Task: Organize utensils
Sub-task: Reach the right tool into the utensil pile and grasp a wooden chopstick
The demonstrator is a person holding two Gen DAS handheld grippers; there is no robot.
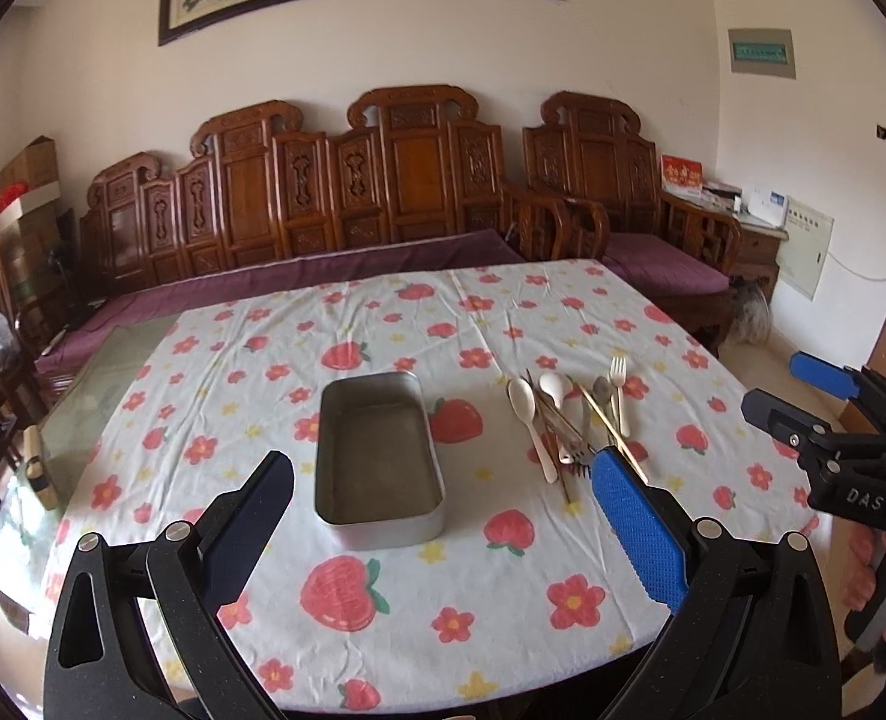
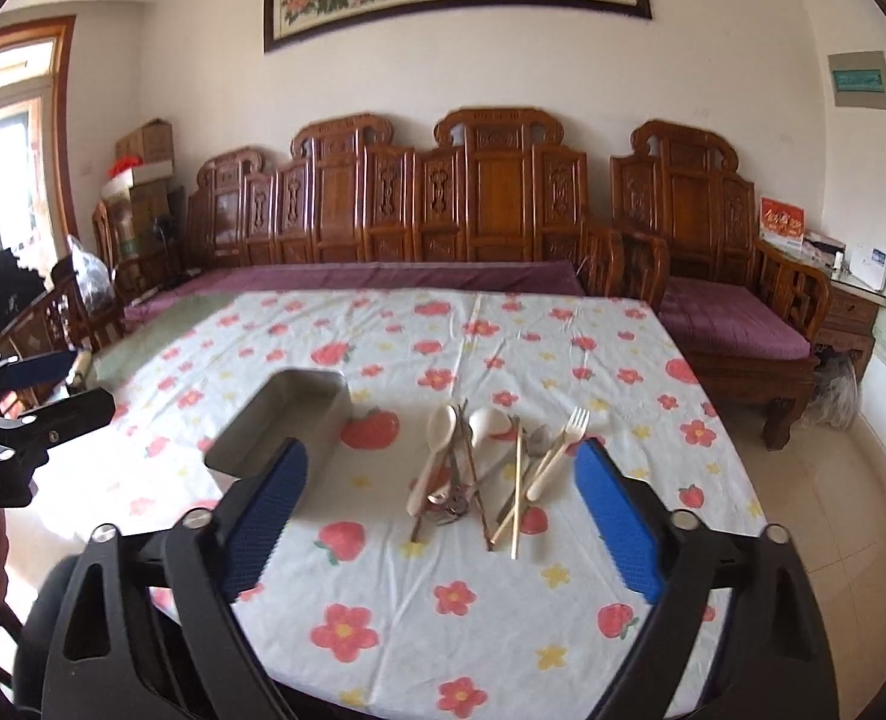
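An empty grey metal tin (image 1: 377,456) lies on the floral tablecloth; it also shows in the right wrist view (image 2: 281,426). A pile of utensils (image 1: 569,420) lies to its right: cream spoons, a cream fork, chopsticks and metal pieces, seen closer in the right wrist view (image 2: 491,468). My left gripper (image 1: 443,468) is open and empty, above the table near the tin's front. My right gripper (image 2: 440,462) is open and empty, in front of the utensil pile; it also shows in the left wrist view (image 1: 803,390).
The table (image 2: 443,600) is covered by a white cloth with strawberries and flowers. A carved wooden bench with purple cushions (image 1: 383,198) stands behind the table. A wooden armchair (image 2: 713,276) stands at the right rear. Boxes (image 1: 29,180) are stacked at the far left.
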